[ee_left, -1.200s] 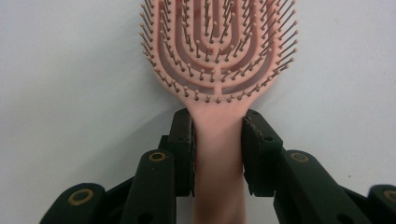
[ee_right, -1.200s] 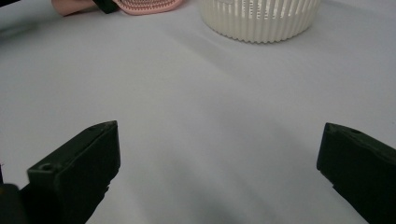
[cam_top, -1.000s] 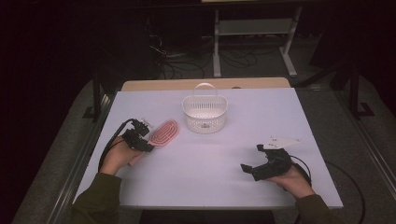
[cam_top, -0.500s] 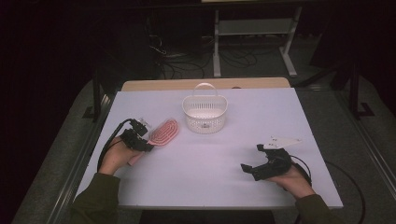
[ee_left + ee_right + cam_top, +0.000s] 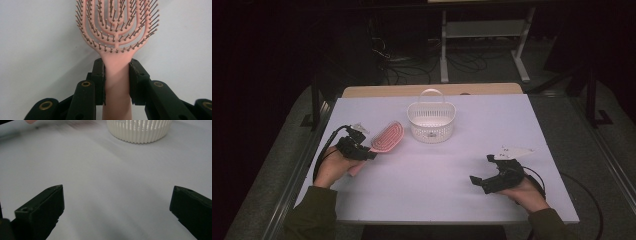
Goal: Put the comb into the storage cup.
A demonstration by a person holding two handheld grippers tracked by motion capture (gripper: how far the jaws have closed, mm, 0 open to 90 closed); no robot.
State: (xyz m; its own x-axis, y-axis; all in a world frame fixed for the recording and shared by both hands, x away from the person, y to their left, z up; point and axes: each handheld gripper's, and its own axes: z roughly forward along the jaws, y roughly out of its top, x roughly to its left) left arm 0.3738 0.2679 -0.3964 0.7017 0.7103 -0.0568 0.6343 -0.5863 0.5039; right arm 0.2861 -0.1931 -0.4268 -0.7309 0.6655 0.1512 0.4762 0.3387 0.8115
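At two o'clock from the left gripper (image 5: 364,151), clamped on the hairbrush (image 5: 387,137) handle: basket (image 5: 431,120), brush pointing there; right gripper (image 5: 482,172) agape, empty.

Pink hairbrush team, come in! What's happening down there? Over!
Left gripper shut on pink hairbrush handle. Right gripper open, holding nothing. White basket beside the brush head, nothing between them.

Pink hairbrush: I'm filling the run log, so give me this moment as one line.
left gripper: shut on pink hairbrush handle | right gripper: open, holding nothing | white basket: on table, beside brush
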